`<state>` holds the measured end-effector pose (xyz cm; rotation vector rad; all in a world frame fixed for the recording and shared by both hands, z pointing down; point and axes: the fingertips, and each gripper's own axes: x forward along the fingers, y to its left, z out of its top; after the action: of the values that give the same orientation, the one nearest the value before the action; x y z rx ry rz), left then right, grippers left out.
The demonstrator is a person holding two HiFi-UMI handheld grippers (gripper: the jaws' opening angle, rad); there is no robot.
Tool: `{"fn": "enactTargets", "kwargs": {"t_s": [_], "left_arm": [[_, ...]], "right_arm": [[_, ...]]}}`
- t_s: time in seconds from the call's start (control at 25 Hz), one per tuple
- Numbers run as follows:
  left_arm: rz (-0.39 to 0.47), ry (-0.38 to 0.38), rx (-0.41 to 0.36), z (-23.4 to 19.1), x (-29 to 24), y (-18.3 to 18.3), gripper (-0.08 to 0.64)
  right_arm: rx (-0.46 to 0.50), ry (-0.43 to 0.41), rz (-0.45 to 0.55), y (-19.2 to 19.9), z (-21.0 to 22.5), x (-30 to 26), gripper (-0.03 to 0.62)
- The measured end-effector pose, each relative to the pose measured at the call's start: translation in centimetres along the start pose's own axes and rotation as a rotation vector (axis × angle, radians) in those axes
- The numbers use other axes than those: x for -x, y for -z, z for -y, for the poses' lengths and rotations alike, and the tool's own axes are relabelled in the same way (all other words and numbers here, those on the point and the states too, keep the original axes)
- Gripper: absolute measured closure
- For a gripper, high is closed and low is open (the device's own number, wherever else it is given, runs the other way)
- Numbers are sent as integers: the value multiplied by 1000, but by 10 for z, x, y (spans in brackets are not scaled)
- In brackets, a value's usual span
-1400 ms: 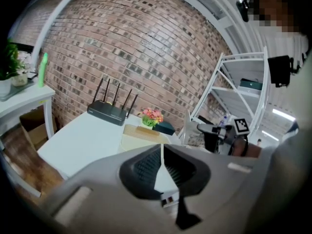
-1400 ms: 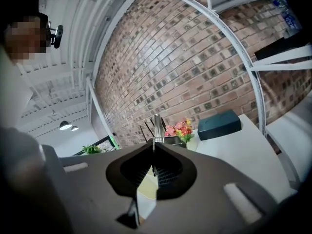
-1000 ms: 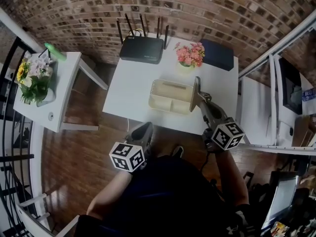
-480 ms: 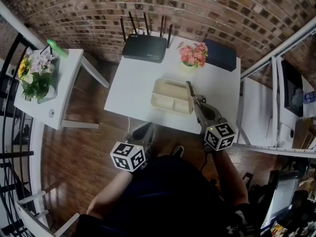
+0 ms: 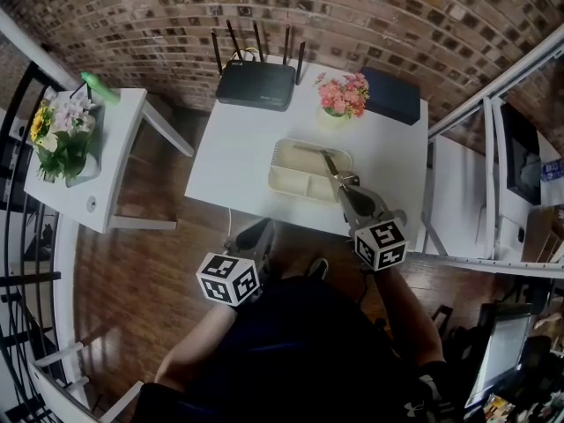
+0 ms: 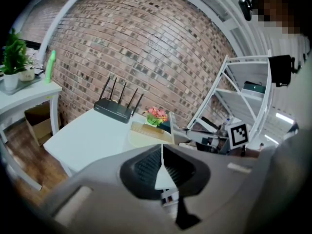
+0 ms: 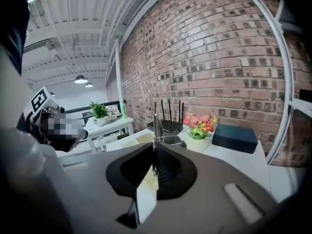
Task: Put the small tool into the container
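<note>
A person in a dark navy top [image 5: 300, 351], forearms bare, fills the lower centre of the head view. The left tool [image 5: 257, 229] and right tool [image 5: 345, 185] are grey plastic. Each carries a white cube [image 5: 227, 278] printed with black square markers and has black ribbed pads [image 7: 170, 168].

The table [image 5: 233, 157] was white; the container [image 5: 291, 183] was cream; the small tool [image 5: 330, 163] was grey; the router [image 5: 256, 85] was black; the flowers [image 5: 344, 95] were pink; the box [image 5: 392, 98] was dark blue; the wall [image 5: 397, 16] was red-brown brick.
</note>
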<state>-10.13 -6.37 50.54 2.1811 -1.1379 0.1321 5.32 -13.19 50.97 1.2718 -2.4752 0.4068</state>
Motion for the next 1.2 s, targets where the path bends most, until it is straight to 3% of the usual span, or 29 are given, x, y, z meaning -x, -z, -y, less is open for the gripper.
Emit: {"fn": "enactTargets", "kwargs": {"t_s": [0.32, 1.2], "left_arm": [[-5, 1, 1, -1, 1, 1, 549], [-16, 17, -2, -2, 1, 2, 549]], "right_arm": [[68, 33, -70, 18, -4, -7, 577], [82, 58, -217, 58, -4, -21, 575]]}}
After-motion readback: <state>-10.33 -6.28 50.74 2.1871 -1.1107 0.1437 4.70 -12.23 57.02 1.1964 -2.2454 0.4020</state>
